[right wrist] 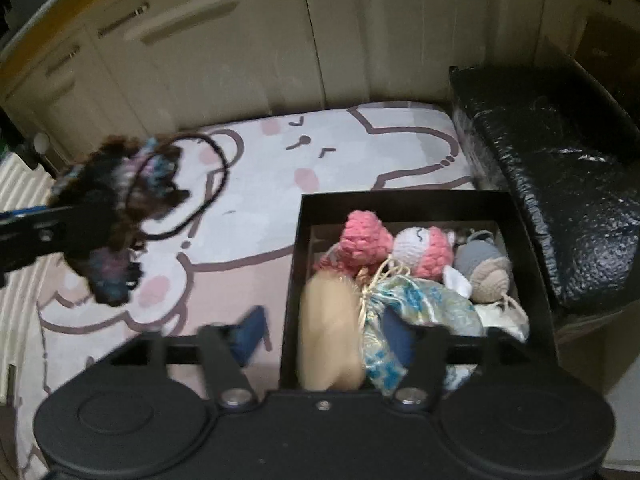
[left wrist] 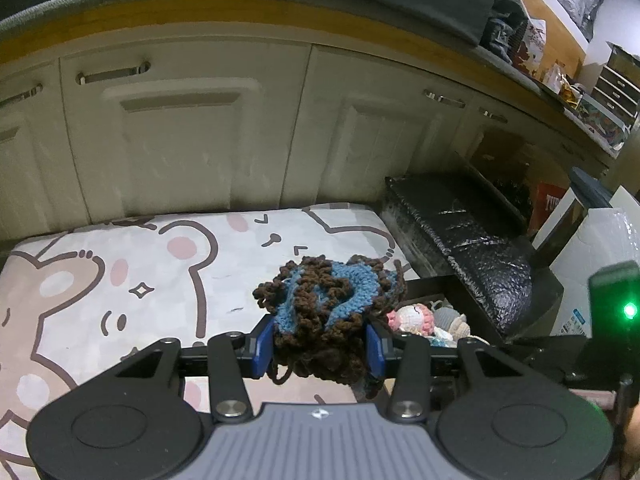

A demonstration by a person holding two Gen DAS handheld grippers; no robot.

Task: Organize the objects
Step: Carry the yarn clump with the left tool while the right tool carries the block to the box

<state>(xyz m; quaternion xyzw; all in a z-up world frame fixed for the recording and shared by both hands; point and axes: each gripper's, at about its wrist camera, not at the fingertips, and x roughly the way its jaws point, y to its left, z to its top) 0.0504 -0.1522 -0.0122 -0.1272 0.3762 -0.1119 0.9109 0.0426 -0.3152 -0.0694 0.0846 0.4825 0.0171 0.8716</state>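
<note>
Crochet piece [left wrist: 320,312], brown and blue, sits pinched in our left gripper [left wrist: 320,346] above the mat [left wrist: 120,280]. Right gripper [right wrist: 328,336] hangs wide over the box [right wrist: 296,280] of knitted toys [right wrist: 420,252].

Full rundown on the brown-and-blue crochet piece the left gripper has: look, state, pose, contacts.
The crochet piece is a soft, bunched wad of dark brown and blue yarn with curly loops and a loose strand hanging below. It is pinched between the blue fingers of the left hand-held gripper, lifted above the bear-print mat, touching nothing else. In the right wrist view it appears blurred, left of the black box.
</note>
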